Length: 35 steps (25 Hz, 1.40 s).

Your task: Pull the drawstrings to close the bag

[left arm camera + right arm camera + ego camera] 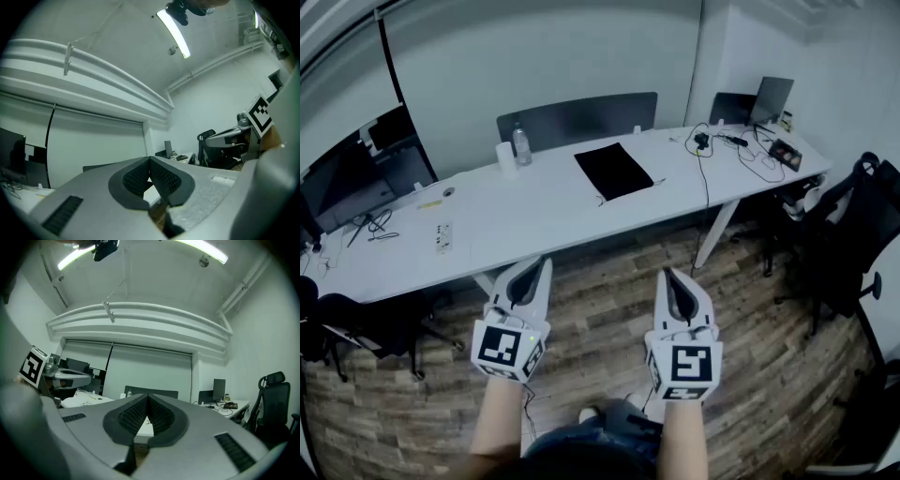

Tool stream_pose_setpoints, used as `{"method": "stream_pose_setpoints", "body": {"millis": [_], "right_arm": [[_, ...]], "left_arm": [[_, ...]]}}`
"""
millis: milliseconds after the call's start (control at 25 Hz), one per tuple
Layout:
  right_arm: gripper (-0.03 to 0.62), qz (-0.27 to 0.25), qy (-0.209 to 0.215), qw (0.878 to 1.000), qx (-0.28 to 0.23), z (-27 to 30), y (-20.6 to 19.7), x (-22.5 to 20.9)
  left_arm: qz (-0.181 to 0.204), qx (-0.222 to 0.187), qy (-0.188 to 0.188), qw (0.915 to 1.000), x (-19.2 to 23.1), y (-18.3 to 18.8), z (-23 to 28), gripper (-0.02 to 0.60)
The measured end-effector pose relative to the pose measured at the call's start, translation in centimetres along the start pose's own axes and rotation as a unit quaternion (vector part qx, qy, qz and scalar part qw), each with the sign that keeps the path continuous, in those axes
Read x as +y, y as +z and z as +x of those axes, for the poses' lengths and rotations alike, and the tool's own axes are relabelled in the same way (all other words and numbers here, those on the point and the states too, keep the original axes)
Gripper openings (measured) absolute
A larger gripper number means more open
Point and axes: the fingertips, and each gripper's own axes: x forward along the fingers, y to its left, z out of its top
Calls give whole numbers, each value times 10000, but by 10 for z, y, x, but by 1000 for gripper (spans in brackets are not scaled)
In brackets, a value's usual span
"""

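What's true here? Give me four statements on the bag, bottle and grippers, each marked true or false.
1. The bag lies flat on the table. True.
2. The left gripper grips the bag. False: its jaws are shut on nothing, over the floor.
3. In the head view, the bottle stands upright, left of the bag. True.
4. The right gripper rests on the table. False: it is short of the table, jaws shut and empty.
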Motion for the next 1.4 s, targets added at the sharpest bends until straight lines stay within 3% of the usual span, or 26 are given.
{"method": "stream_pose_setpoints", "body": {"millis": [240, 520, 1200, 1400], "right_arm": [[-6, -124, 131, 9998, -40, 13, -2, 3], [-6, -1, 153, 9998, -108, 57, -11, -20], [-2, 800, 715, 9934, -393, 287, -31, -168], [-3, 524, 834, 9950, -179, 335, -49, -209]], "left_arm": [[-88, -41, -20, 10000, 11, -1, 5, -2], [-94, 31, -115, 9999, 20, -18, 52, -2], [-1062, 30, -235, 9941, 51, -59, 305, -2], [-1272, 226, 90, 9916, 59, -84, 358, -2]]}}
